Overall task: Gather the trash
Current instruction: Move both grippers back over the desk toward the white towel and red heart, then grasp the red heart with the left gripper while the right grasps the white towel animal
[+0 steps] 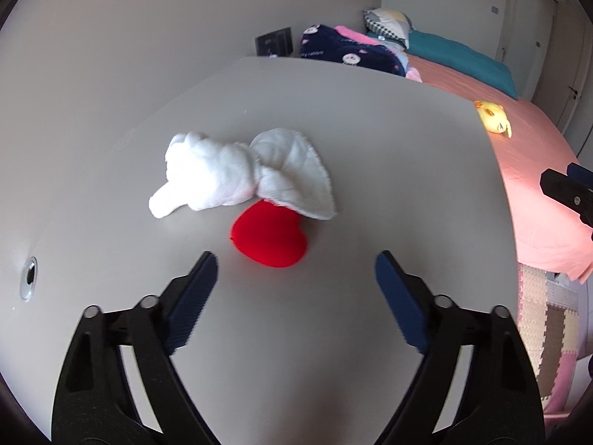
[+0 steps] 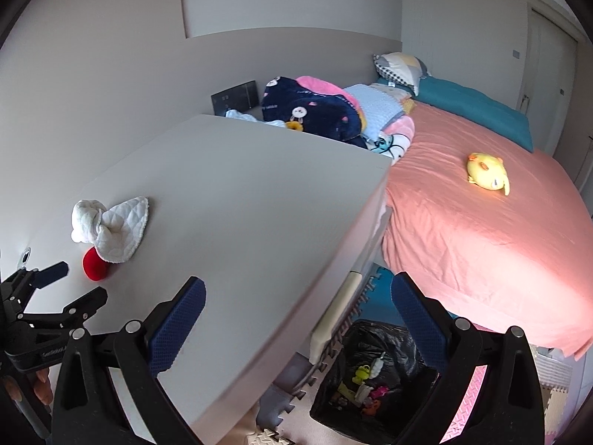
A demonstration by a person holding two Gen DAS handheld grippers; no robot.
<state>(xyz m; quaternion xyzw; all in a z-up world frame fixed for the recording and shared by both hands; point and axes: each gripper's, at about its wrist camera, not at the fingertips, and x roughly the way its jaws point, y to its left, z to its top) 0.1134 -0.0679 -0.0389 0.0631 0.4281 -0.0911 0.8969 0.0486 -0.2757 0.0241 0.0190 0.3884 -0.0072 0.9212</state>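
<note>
Your left gripper (image 1: 296,259) hangs with jaws spread just short of the red plush heart (image 1: 270,238) on the counter (image 1: 389,129), its top tucked under the white cloth (image 1: 241,174); it looks light and squashy, so pinch its plump lobe.

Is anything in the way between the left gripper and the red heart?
No. The left gripper is open, and only bare table lies between it and the red heart. The white cloth overlaps the heart's far edge.
</note>
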